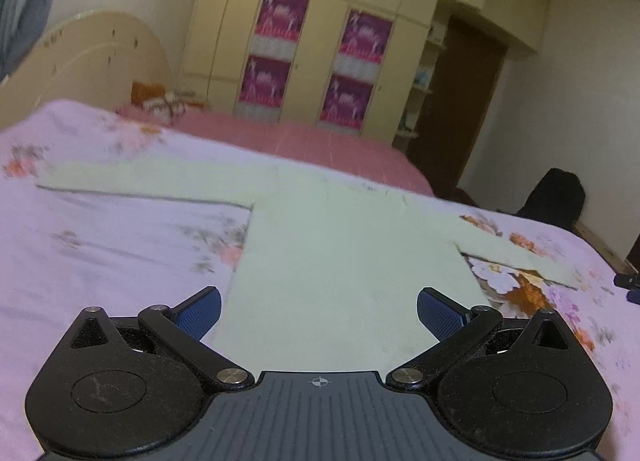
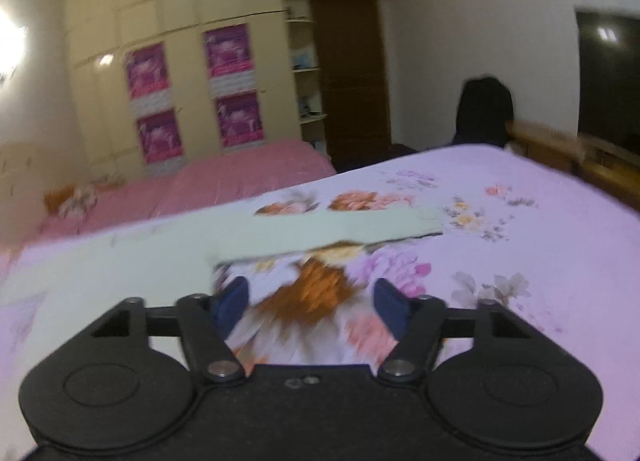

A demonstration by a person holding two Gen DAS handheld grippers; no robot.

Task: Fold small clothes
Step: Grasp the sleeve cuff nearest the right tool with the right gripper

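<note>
Both grippers, left point(image 1: 319, 311) and right point(image 2: 310, 307), are held with jaws apart and empty above the spread shirt point(image 1: 340, 245). Folding is judged barely begun; a sleeve point(image 2: 320, 229) should be gripped next.

Bed point(image 1: 100, 245): lilac floral cover, pink sheet point(image 1: 320, 141) beyond. Lying flat on it, ahead of the left claw point(image 1: 319, 313): one pale green long-sleeved top point(image 1: 340, 261), sleeves spread sideways. Small pile of fabrics point(image 1: 160, 103) at far end, blurred.
</note>
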